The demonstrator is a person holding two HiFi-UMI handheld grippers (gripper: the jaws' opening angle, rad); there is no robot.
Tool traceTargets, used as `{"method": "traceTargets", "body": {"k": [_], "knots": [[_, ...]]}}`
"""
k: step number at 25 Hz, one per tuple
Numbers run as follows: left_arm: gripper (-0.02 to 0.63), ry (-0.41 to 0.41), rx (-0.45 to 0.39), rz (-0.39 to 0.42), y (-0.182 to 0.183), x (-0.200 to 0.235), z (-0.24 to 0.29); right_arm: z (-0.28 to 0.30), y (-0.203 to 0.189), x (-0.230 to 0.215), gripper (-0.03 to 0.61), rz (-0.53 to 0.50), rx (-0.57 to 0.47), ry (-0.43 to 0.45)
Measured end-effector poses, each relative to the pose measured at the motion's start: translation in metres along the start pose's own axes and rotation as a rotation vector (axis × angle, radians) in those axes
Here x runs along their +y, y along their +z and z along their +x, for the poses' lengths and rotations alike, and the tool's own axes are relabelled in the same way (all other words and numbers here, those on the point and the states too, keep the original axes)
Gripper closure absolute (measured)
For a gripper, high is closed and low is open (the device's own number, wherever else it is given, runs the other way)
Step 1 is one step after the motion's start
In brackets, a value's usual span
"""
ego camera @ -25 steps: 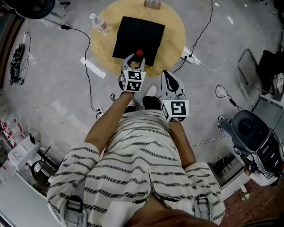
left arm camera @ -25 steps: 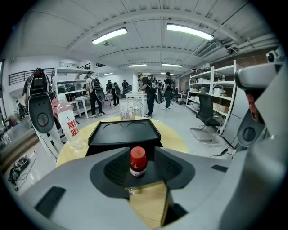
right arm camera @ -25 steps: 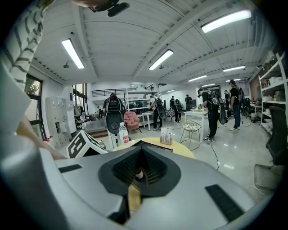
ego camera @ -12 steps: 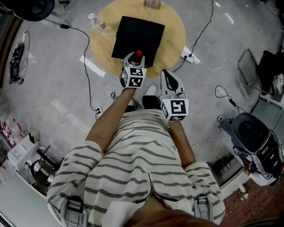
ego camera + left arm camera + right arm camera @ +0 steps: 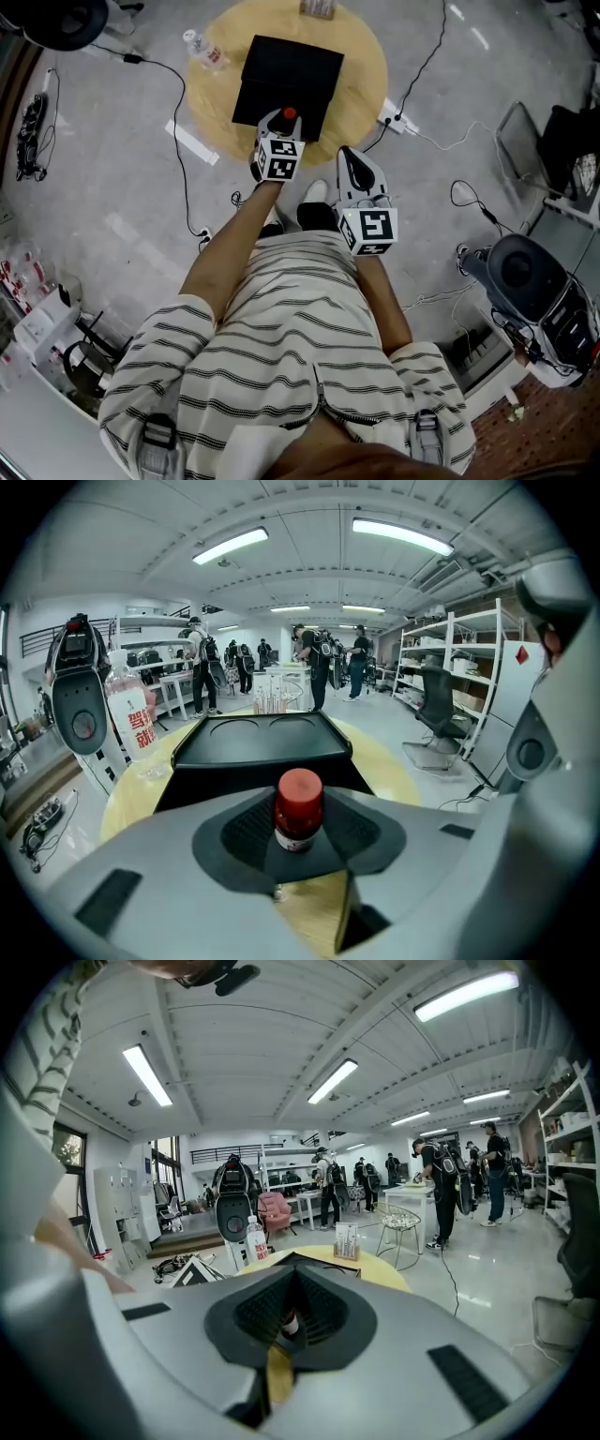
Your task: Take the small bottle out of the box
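A small bottle with a red cap (image 5: 298,810) stands upright between the dark pads of my left gripper (image 5: 300,841), which is shut on it. In the head view that red-capped bottle (image 5: 290,113) is at the tip of the left gripper (image 5: 281,127), just over the near edge of the black box (image 5: 291,75). The box (image 5: 262,747) rests on a round wooden table (image 5: 361,66). My right gripper (image 5: 352,159) hangs short of the table, over the floor, shut with nothing in it (image 5: 286,1335).
A clear water bottle (image 5: 202,47) with a red label (image 5: 131,724) stands at the table's left edge, and a small clear holder (image 5: 319,7) at its far edge. Cables and a power strip (image 5: 394,120) lie on the floor. Machines stand at the right (image 5: 530,281).
My left gripper has edged a little forward towards the box, still holding the bottle. The right gripper has stayed where it was.
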State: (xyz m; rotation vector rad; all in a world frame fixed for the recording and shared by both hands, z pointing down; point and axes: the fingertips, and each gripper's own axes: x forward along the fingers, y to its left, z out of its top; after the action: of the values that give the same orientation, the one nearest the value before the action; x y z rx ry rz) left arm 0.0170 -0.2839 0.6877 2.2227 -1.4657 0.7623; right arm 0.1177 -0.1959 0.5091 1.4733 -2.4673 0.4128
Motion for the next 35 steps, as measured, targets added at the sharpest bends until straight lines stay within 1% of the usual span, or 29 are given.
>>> {"method": "traceTargets", "body": {"k": [7,11,16,23,35], "knots": [[0.454,-0.004,0.008,0.002,-0.003,0.000,0.004,-0.002,-0.004,-0.001,0.560,0.000,0.007,-0.002],[0.460,-0.001,-0.001,0.034,-0.001,0.003,0.003,-0.004,-0.001,0.000,0.560,-0.004,0.004,-0.012],[0.463,0.003,-0.015,0.055,0.000,0.002,0.001,-0.010,-0.003,-0.006,0.560,-0.007,0.003,-0.030],[0.463,-0.011,-0.027,0.073,0.008,0.001,-0.009,-0.010,0.001,0.000,0.560,-0.017,-0.003,-0.031],[0.465,-0.026,-0.079,0.060,0.025,0.002,-0.036,-0.014,0.010,0.010,0.560,-0.026,-0.030,-0.044]]}}
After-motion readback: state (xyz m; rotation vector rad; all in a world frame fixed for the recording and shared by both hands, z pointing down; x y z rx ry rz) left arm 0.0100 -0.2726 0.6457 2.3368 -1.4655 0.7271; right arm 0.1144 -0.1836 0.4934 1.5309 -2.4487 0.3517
